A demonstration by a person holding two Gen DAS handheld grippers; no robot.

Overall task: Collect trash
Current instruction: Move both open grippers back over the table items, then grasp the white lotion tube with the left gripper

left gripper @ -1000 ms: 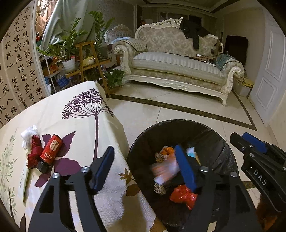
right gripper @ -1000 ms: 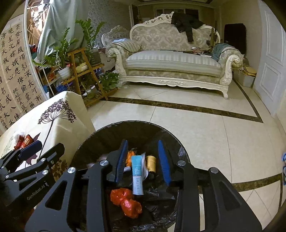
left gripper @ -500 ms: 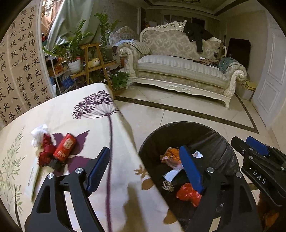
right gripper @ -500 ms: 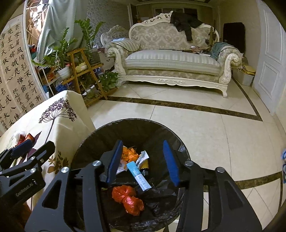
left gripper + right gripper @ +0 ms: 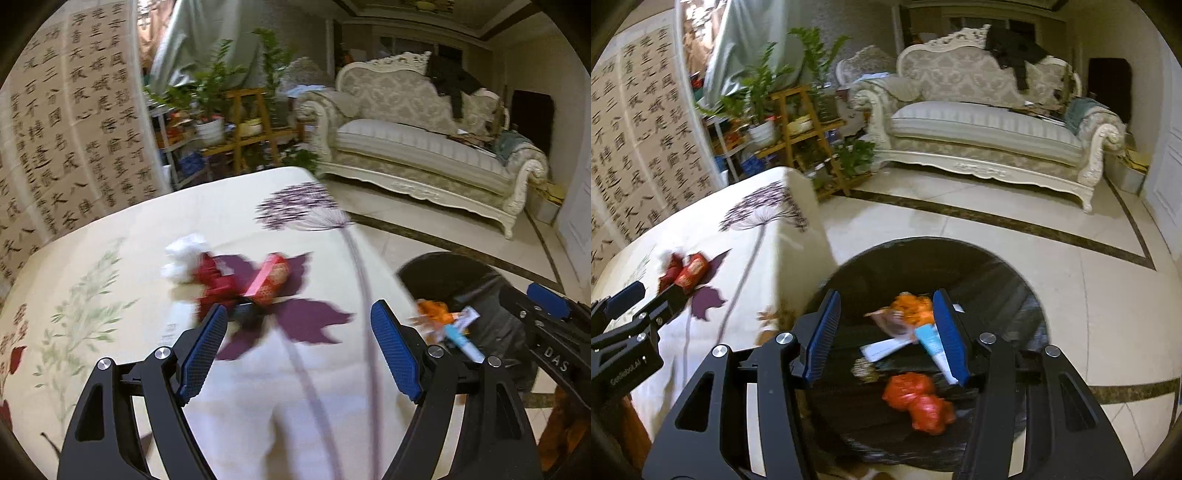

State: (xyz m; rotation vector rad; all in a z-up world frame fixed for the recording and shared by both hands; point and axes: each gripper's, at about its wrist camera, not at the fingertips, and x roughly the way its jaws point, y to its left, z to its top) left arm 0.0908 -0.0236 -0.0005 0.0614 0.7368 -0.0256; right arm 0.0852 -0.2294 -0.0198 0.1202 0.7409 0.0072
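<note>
Two wrist fisheyes, both angled down.
Left looks close over the table; right looks close into the bin. Both share table edge, bin, sofa.

Red can and crumpled wrappers are motion-blurred.

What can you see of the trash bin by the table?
The trash bin is round, open-topped and lined with a glossy black bag. It stands on the tiled floor beside the cloth-covered table. Inside lie an orange wrapper, a crumpled red bag, white paper and a blue-and-white tube. Nothing grips it.
</note>
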